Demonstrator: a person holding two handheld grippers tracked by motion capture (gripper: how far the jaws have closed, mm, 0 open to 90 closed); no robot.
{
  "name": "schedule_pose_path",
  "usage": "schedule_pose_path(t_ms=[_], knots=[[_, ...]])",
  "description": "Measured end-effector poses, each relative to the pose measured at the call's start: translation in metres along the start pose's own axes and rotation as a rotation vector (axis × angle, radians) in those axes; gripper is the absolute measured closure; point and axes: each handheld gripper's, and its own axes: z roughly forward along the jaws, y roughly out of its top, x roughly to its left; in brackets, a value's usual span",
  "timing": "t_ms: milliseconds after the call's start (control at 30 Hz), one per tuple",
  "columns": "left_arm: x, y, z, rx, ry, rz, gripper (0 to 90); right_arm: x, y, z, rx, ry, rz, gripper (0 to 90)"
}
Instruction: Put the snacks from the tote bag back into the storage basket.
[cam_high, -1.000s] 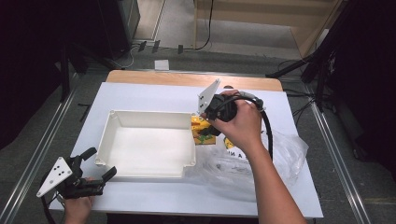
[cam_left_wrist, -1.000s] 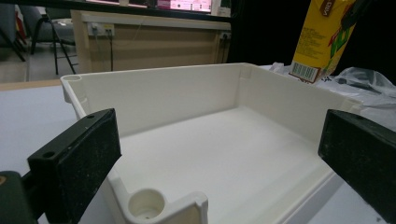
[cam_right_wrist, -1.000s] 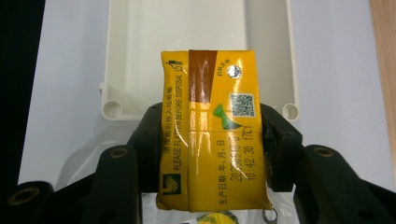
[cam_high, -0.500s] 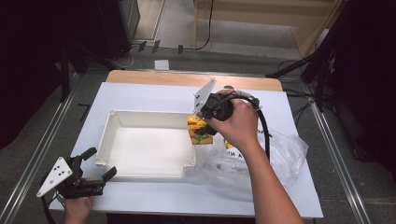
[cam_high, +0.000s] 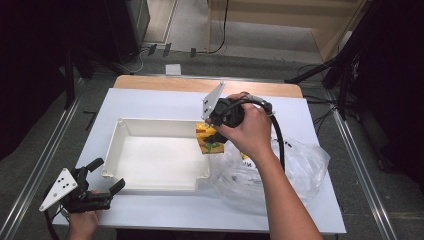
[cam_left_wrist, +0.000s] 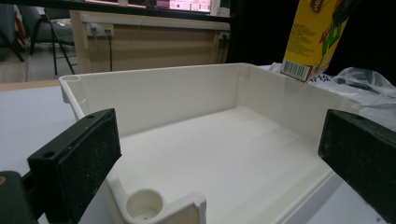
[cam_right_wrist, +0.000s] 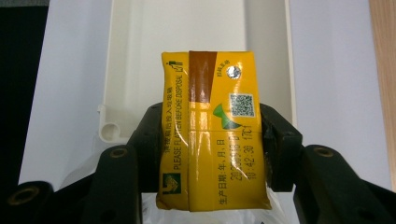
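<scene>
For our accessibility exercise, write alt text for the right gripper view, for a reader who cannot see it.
The right gripper holds a yellow drink carton between its two black jaws, pressed on both sides, its printed top facing the camera. Below it lie the end of a white tray and the white table.

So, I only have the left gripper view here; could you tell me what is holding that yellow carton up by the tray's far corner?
Observer: The right tool is shut on the carton, gripping its two narrow sides.
Operator: Thanks. Is the carton over the tray?
Observer: In the high view it hangs at the right rim of the white tray.
Operator: And what is that plastic beside it?
Observer: A crumpled clear bag lying on the table, right of the tray.
</scene>
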Motion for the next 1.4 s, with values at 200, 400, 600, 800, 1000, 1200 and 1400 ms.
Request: schedule_pose_path(t_ms=[200, 400, 600, 800, 1000, 1200, 1400], knots=[[-0.001, 0.0, 0.0, 0.001, 0.001, 0.0, 0.0, -0.001, 0.003, 0.002, 0.0, 0.002, -0.001, 51.9], [-0.001, 0.0, 0.001, 0.004, 0.004, 0.005, 0.0, -0.002, 0.006, 0.005, -0.001, 0.006, -0.007, 51.9], [-0.003, 0.0, 0.002, 0.007, 0.005, 0.015, 0.0, -0.004, 0.009, 0.009, 0.001, 0.009, -0.011, 51.9], [-0.005, -0.001, 0.003, 0.021, 0.005, 0.029, 0.0, -0.006, 0.017, 0.015, -0.01, 0.025, -0.024, 51.9], [-0.007, -0.001, 0.004, 0.031, 0.014, 0.039, 0.0, -0.007, 0.022, 0.021, -0.014, 0.027, -0.033, 51.9], [-0.008, -0.002, 0.004, 0.028, 0.017, 0.043, 0.0, -0.008, 0.026, 0.026, -0.006, 0.037, -0.029, 51.9], [-0.008, -0.002, 0.003, 0.032, 0.01, 0.048, 0.0, -0.009, 0.029, 0.028, -0.006, 0.032, -0.027, 51.8]])
